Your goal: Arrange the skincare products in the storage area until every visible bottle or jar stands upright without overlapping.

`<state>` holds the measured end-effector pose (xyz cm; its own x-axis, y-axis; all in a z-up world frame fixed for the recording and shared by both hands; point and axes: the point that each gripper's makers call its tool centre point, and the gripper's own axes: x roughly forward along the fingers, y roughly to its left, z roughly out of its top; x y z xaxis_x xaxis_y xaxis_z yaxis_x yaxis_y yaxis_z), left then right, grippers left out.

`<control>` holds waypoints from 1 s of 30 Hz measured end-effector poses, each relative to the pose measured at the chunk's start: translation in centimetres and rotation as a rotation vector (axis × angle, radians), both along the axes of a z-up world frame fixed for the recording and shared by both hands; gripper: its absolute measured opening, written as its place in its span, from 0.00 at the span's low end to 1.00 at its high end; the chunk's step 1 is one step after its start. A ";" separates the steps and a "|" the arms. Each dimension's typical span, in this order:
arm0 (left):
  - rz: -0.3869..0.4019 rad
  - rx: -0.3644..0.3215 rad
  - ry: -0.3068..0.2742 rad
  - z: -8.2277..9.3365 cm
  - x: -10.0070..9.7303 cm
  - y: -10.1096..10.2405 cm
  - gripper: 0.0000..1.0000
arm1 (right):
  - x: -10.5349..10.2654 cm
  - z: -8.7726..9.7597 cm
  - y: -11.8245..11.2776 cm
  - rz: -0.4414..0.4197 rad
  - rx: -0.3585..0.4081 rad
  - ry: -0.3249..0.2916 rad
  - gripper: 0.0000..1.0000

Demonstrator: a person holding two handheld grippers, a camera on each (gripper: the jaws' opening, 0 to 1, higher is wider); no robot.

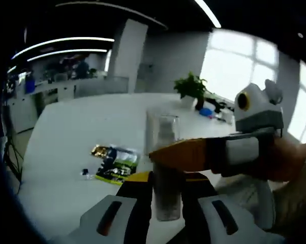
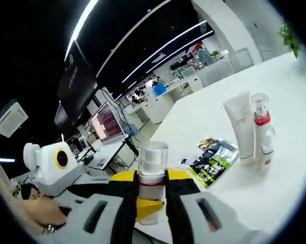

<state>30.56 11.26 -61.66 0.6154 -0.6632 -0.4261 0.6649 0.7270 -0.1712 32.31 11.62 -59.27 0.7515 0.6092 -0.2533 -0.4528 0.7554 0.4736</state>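
On the white surface (image 2: 275, 188), a white tube (image 2: 240, 127) stands cap-down, touching or just beside an upright spray bottle with a red collar (image 2: 261, 134). A dark-and-green sachet pack (image 2: 214, 160) lies flat nearby, left of the tube in the right gripper view; the same pack (image 1: 115, 163) lies beyond the claws in the left gripper view. A potted plant (image 1: 191, 89) stands at the far edge of the surface. The room is an open office with ceiling light strips, desks and a lit monitor (image 2: 107, 122). The left claw (image 1: 165, 213) is narrowed on a clear-capped pump bottle (image 1: 164, 168), held upright. The right claw (image 2: 152, 211) grips the same bottle (image 2: 152, 178) from the opposite side.
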 end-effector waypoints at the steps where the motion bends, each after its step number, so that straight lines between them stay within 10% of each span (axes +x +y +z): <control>1: 0.010 0.004 0.004 -0.1 0.0 0.0 0.17 | 0.0 0.0 0.2 0.003 -0.024 -0.013 0.20; 14: -0.023 -0.081 0.036 0.2 -0.4 0.7 0.16 | -1.2 1.1 1.5 0.178 -0.186 -0.197 0.19; 30: -0.330 -0.353 0.157 3.5 -4.1 -0.6 0.16 | -4.0 4.0 1.7 0.600 0.085 -0.100 0.22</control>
<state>26.46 10.66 -58.16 0.2952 -0.9318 -0.2111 0.7963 0.3620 -0.4847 28.27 13.28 -55.29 0.2892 0.9482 -0.1317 -0.8326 0.3170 0.4542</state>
